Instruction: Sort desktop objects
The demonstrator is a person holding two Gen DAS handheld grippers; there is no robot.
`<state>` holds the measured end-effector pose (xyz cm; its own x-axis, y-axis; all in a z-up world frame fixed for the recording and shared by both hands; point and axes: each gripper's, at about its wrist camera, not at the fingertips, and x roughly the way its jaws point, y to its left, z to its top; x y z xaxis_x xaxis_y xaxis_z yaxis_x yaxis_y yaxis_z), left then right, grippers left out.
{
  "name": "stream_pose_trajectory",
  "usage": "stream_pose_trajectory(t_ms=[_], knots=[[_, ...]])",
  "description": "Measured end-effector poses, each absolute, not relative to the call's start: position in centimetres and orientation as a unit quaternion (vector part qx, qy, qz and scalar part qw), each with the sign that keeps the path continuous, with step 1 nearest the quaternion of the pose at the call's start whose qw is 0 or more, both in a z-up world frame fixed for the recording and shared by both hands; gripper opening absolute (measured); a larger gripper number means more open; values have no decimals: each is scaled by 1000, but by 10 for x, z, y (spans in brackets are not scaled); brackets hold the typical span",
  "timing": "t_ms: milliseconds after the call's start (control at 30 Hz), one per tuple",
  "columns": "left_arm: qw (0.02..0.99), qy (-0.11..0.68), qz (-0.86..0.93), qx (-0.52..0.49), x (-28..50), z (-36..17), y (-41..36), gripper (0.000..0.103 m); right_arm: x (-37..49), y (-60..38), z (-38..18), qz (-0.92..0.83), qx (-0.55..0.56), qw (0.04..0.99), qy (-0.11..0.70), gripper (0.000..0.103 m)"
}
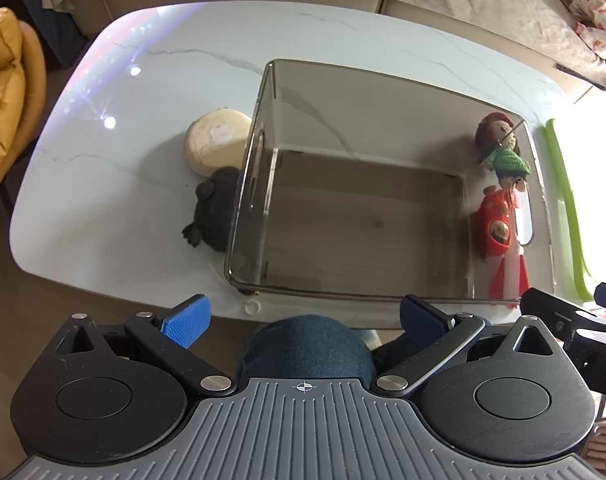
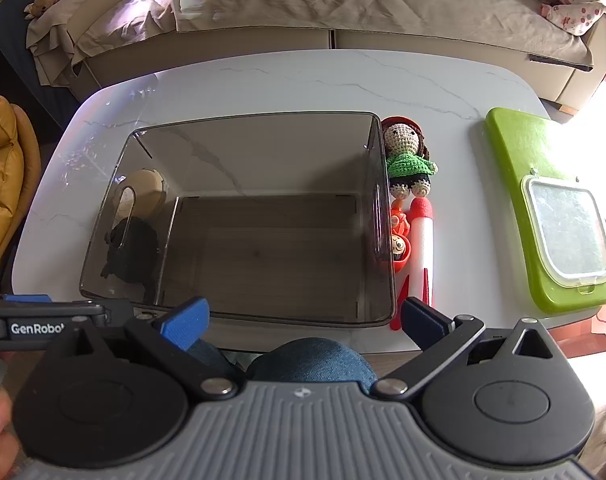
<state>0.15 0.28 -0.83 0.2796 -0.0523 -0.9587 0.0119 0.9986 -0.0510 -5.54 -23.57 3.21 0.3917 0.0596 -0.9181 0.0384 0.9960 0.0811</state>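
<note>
item: white marble-veined table (image 2: pixel 303 80), rounded corners, fills the middle of both views.

item: smoky transparent bin (image 2: pixel 239 216), open top, nothing inside; centre of the right wrist view, centre-right of the left wrist view (image 1: pixel 383 208). slot handles in its short walls.

item: round cream disc (image 1: pixel 217 140), flat on the table just beside the bin's wall, left of centre in the left wrist view; seen through the tinted wall in the right wrist view.

item: black plush toy (image 1: pixel 213 208), touching the disc's lower edge and lying against the same bin wall.

item: crochet doll (image 2: pixel 409 156), red hat, green top, lying just beside the bin's other wall, right of centre in the right wrist view.

item: small red toy (image 2: pixel 399 240) with a face, below the doll, against the bin wall.

item: foam rocket (image 2: pixel 421 252), white body, red tip and fins, just beside the red toy.

item: green lid (image 2: pixel 543 208), flat at the right of the right wrist view, well apart from the bin; a clear lid (image 2: pixel 567 236) rests on it.

item: left gripper (image 1: pixel 303 316), bottom of the left wrist view, jaws spread wide, nothing between them; held off the table's lower edge.

item: right gripper (image 2: pixel 305 318), bottom of the right wrist view, jaws spread wide, nothing between them.

item: knee in blue denim (image 2: pixel 315 360), between the fingers in both views.

item: beige sofa (image 2: pixel 343 8), top of both frames.
</note>
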Motion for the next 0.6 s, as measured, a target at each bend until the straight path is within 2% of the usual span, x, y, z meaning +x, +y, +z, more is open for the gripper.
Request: stream_pose_trajectory(t_ms=[600], knots=[[799, 599, -47, -23, 7, -11, -6, 103, -54, -244, 29, -7, 50, 828, 558, 103]])
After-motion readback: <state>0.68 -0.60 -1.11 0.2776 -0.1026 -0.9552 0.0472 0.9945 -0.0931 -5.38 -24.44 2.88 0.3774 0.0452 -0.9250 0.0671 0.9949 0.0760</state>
